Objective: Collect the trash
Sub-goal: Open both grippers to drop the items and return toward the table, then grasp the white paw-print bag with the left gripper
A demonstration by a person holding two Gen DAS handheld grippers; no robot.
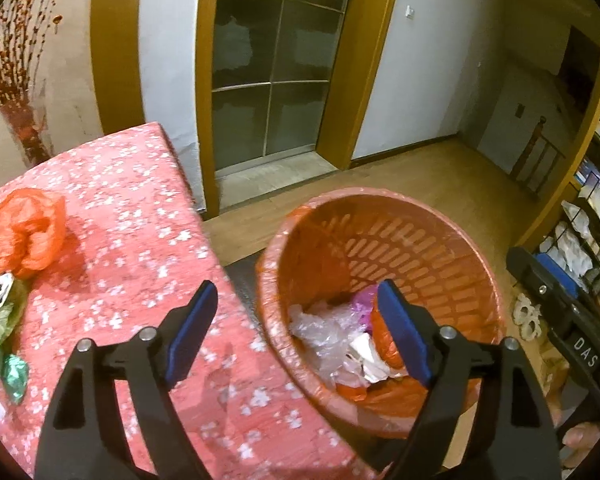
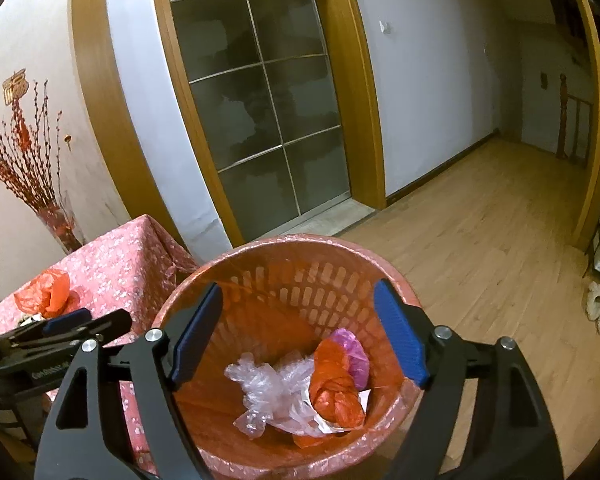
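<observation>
Both hand-held grippers spread, empty, above orange basket beside pink-clothed table, wood floor.

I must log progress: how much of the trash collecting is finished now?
Done: plastic bags lie in the basket. In hand: nothing; the left hand-held gripper and right hand-held gripper are open. Left: the orange bag and wrappers on the table.

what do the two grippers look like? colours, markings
Both match: left gripper and right gripper have matte black angular link arms with triangular cut-outs, silver pivot pins, and flat blue pads on the jaws. White "DAS" lettering marks the right one's side. No cables visible.
</observation>
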